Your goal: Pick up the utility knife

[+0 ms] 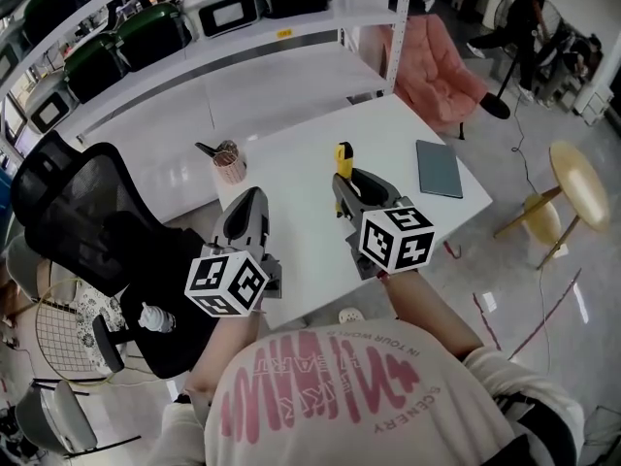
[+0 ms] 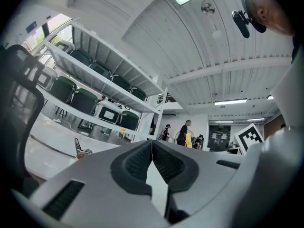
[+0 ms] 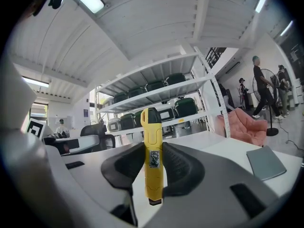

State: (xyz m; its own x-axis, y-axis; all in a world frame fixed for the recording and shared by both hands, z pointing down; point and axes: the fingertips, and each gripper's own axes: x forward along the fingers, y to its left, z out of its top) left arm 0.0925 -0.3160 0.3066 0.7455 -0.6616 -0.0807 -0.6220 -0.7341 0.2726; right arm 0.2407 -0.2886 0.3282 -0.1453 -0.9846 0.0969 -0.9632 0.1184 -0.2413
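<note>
White table (image 1: 301,178) in an open workroom, with shelving (image 1: 243,71) of dark cases (image 1: 150,32) behind. The right tongs (image 3: 153,148) clamp the yellow utility knife (image 3: 151,122) across the middle of its body, at the sticker. The knife stands upright between the ribbed pads (image 3: 178,164), its lower end hanging free above the table. The left tongs (image 2: 152,144) are pressed together with nothing between them. The knife looks light and stiff, a narrow, smooth plastic shell likely to swivel or slip in a two-point hold. A mid-body grip on the flat sides, away from the blade end, suits it best. No blade is visible.
</note>
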